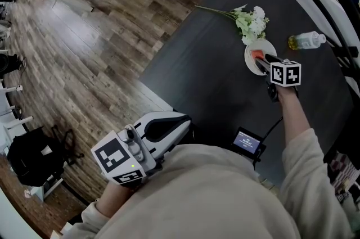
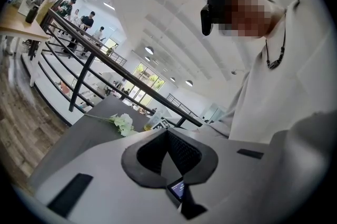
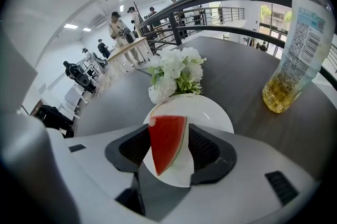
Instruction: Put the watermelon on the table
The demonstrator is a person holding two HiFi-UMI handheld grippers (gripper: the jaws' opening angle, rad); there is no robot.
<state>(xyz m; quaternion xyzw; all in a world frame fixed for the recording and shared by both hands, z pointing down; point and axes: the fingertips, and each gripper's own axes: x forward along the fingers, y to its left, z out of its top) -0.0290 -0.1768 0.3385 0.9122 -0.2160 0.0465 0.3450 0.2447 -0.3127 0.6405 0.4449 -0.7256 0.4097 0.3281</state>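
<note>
A red watermelon wedge with a thin green rind lies on a small white plate on the dark table. My right gripper points steeply down over the plate, jaws wide, the wedge between the pads without being squeezed. In the head view the same gripper hovers at the plate, where a bit of the red wedge shows. My left gripper is held close to my body at the table's near edge, its pads pressed together with nothing in them.
White flowers lie just behind the plate. A plastic bottle with yellow liquid lies to the plate's right. A small screen device with a cable sits near the table's front edge. Wooden floor and a black bag are at the left.
</note>
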